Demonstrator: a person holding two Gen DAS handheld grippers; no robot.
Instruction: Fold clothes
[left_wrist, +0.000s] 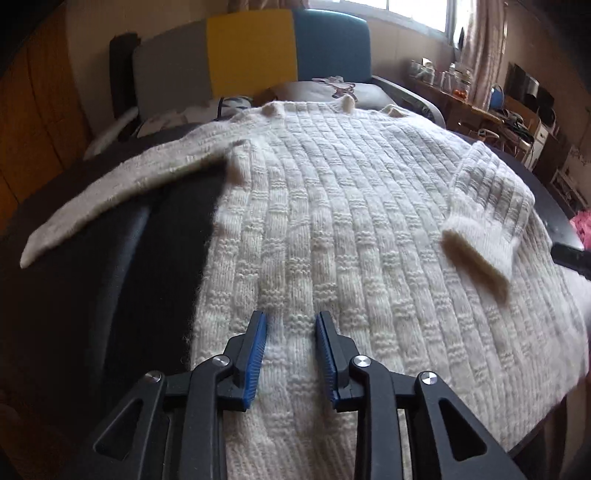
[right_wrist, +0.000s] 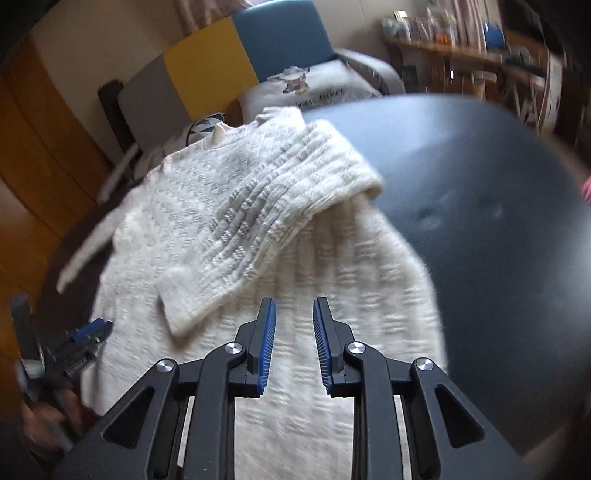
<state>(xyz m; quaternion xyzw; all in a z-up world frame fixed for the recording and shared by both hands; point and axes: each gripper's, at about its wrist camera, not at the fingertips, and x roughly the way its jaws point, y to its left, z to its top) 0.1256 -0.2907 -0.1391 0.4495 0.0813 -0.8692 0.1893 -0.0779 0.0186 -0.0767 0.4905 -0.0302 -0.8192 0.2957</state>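
Observation:
A cream cable-knit sweater (left_wrist: 332, 206) lies flat on a dark round table (right_wrist: 480, 184), neck at the far end. One sleeve (left_wrist: 487, 206) is folded across the body, its cuff resting on the knit. The other sleeve (left_wrist: 110, 195) stretches out to the left over the table. My left gripper (left_wrist: 291, 315) hovers over the sweater's near hem, jaws open, with knit showing in the gap and nothing pinched. My right gripper (right_wrist: 294, 302) is open over the hem just below the folded sleeve (right_wrist: 266, 206), also holding nothing. In the right wrist view, which is blurred, the left gripper (right_wrist: 88, 332) shows at the lower left.
Beyond the table stand grey, yellow (left_wrist: 251, 48) and blue (left_wrist: 332, 40) panels and a printed pillow (right_wrist: 314, 92). A cluttered wooden shelf (left_wrist: 461, 96) runs along the right wall under a window. Something pink (left_wrist: 581, 225) sits at the table's right edge.

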